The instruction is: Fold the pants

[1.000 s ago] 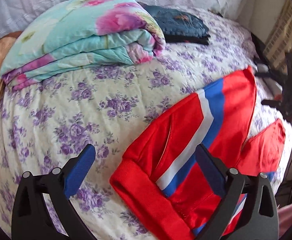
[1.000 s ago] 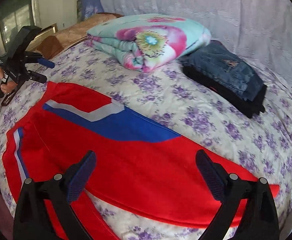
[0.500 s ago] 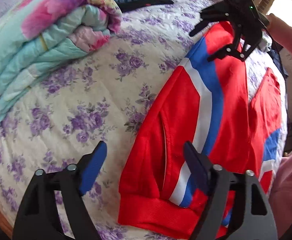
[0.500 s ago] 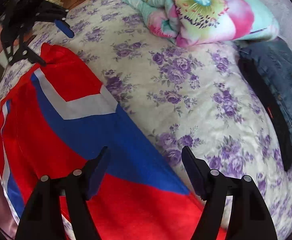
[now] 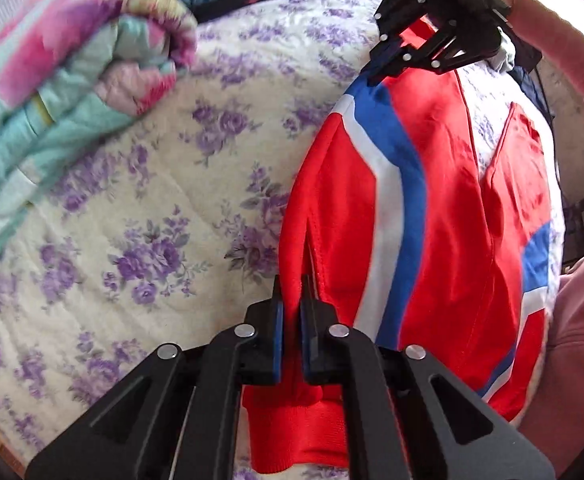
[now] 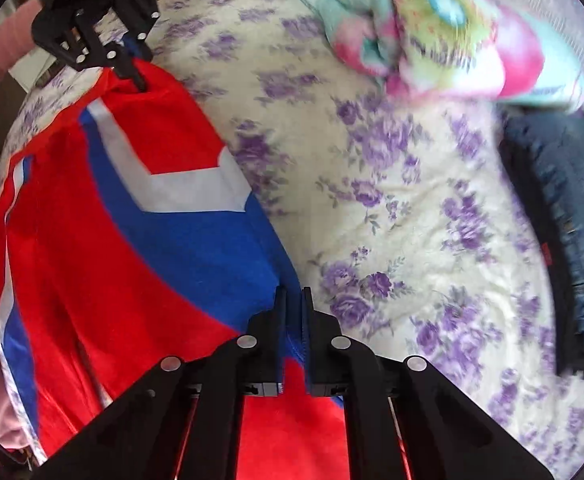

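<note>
Here the red pants, with their blue and white stripes, lie spread on the bed, whose cover is cream with purple flowers. In the left wrist view they fill the right half of the frame, waistband at the bottom centre, legs running up toward the upper right. The left claw at the bottom centre is clenched on the pants: a fold of red cloth near the waistband edge stands pinched between its blue pads. At the top right of the same view the right claw bites the far edge of the pants where the blue stripe ends, and a pink sleeve comes in behind it.

In the right wrist view the pants cover the left half of the frame. The right claw at the bottom centre is clamped on the blue edge of the cloth, with the fabric caught between its fingers. The left claw shows at the upper left, gripping the red corner there.

A folded floral quilt in teal and pink sits at the upper left of the left wrist view, and folded jeans on a dark garment lie at the right edge of the right wrist view, both well apart from the pants.
</note>
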